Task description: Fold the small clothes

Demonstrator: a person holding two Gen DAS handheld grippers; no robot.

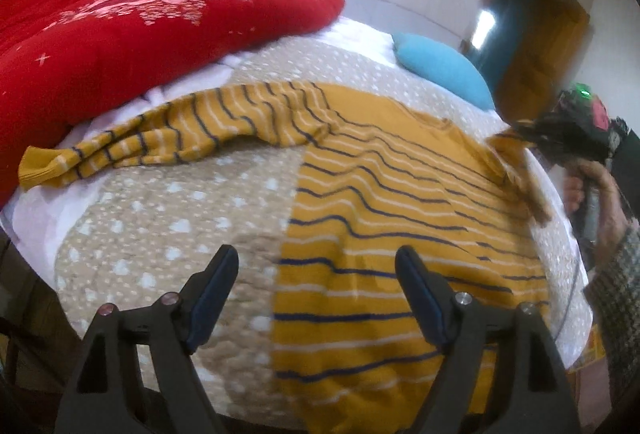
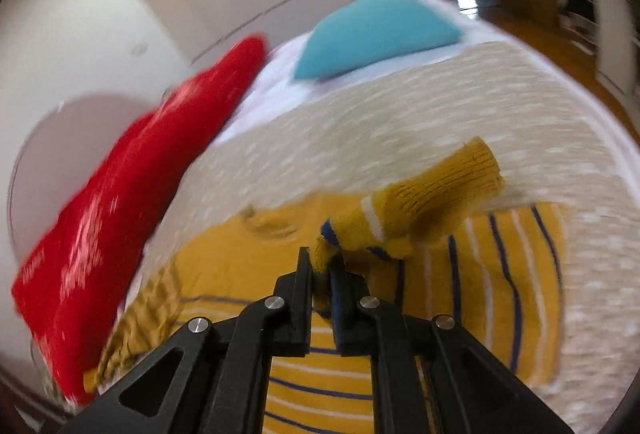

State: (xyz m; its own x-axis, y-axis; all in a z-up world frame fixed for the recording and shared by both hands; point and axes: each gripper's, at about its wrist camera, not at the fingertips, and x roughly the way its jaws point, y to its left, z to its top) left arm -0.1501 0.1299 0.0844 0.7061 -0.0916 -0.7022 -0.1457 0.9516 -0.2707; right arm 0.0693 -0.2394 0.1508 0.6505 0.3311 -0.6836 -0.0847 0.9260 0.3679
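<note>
Sweater: a mustard striped sweater [image 1: 400, 218] is spread flat on the dotted bedcover [image 1: 160, 226], near the edge closest to the left wrist camera.
Left sleeve: the sleeve [image 1: 168, 138] on the far left is stretched out sideways over the cover, its cuff lying close to the red cushion [image 1: 120, 34].
Right sleeve: the other sleeve [image 2: 424, 206] is lifted off the body of the sweater, its ribbed cuff hanging free beyond the tongs.
Right gripper: the right gripper [image 2: 322, 266] is closed on the right sleeve just behind the cuff, with knit pinched between the jaws; both views are blurred around it.
Left gripper: the left gripper [image 1: 316, 266] is held wide apart with nothing in it, poised above the sweater's near left edge.
Surroundings: a blue pillow [image 1: 444, 70] lies at the far end of the bed, well apart from the sweater.
Step in hand: the sleeve-folding stage is judged to be under way, with the right sleeve being carried inward over the chest.
Next move: the sleeve would need to be laid flat across the body and let go without dragging the shoulder; the left sleeve is judged to be next, and the free gripper is placed to steady the hem or reach for it.
</note>
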